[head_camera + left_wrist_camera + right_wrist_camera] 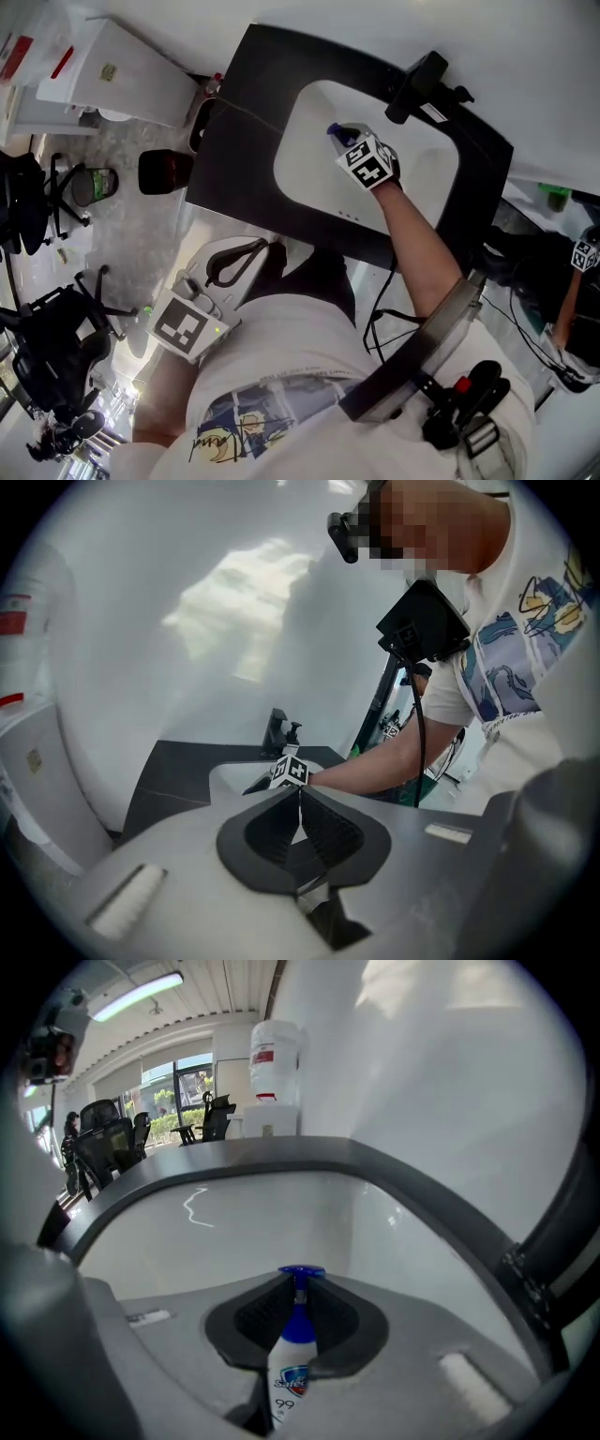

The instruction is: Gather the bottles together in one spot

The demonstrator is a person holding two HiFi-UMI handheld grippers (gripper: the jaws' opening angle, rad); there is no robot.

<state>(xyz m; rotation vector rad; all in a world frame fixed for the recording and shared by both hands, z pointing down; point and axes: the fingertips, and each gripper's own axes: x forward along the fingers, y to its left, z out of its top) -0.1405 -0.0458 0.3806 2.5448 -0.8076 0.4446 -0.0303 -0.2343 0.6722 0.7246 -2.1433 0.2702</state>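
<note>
A black bench (234, 141) with a white sink (309, 173) stands against a white wall (422, 1072). Over the sink, the right gripper (298, 1299) has its fingers clamped on a blue-capped white bottle (292, 1358). The left gripper (300, 819), fingers pressed together and empty, hangs off the bench's near edge.

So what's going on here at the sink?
A person holds a claw in each hand. The right claw is closed on a white bottle with a blue top, over the white sink in the black counter. The left claw is shut and empty, held back near the person's body.
</note>
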